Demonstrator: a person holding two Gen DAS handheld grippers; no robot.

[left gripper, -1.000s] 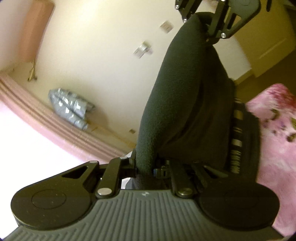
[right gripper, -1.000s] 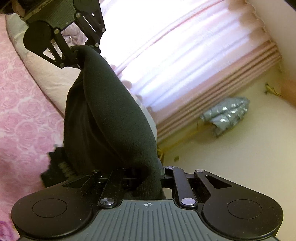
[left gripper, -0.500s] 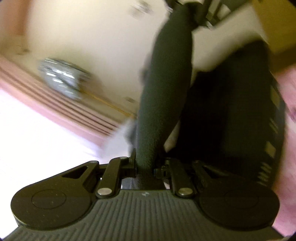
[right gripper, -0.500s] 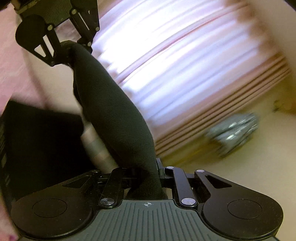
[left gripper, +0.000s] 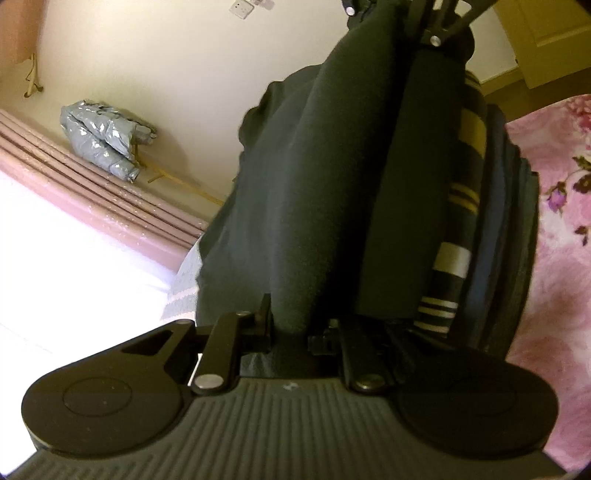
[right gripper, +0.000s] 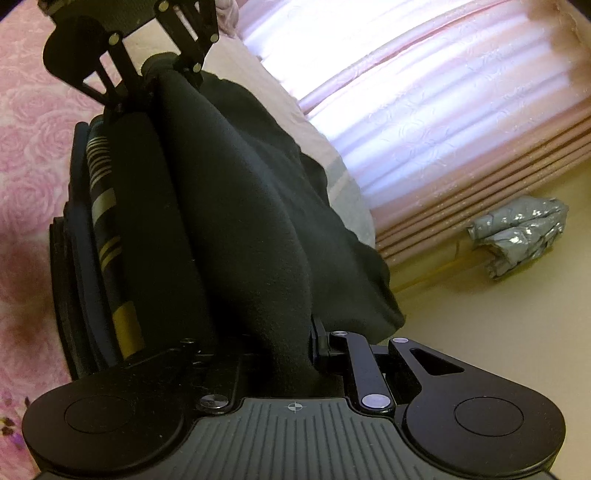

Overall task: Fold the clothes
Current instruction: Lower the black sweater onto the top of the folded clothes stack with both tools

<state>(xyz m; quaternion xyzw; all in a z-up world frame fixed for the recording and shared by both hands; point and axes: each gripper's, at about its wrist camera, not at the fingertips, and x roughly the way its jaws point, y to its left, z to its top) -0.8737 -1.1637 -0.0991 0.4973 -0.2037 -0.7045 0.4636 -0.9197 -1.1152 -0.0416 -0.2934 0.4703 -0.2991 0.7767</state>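
Note:
A dark fleece garment (left gripper: 317, 184) is stretched between my two grippers. My left gripper (left gripper: 291, 328) is shut on one end of it. My right gripper (right gripper: 291, 354) is shut on the other end and shows at the top of the left wrist view (left gripper: 417, 22). The garment (right gripper: 236, 206) lies against a stack of folded clothes (left gripper: 495, 236) with a striped dark and yellow piece (right gripper: 107, 229). The stack rests on a pink floral bedspread (left gripper: 554, 258). The left gripper also shows at the top of the right wrist view (right gripper: 155, 70).
Pink curtains (right gripper: 424, 122) hang over a bright window. A silver foil bundle (right gripper: 517, 232) sits on the cream wall, also in the left wrist view (left gripper: 103, 133). A pale pillow (right gripper: 295, 122) lies at the bed's edge. A cream door (left gripper: 546, 33) is far right.
Both grippers swung with the garment held taut, then lowered it against the stack of folded clothes. The stack now sits much closer in both views. Both grips are unchanged.

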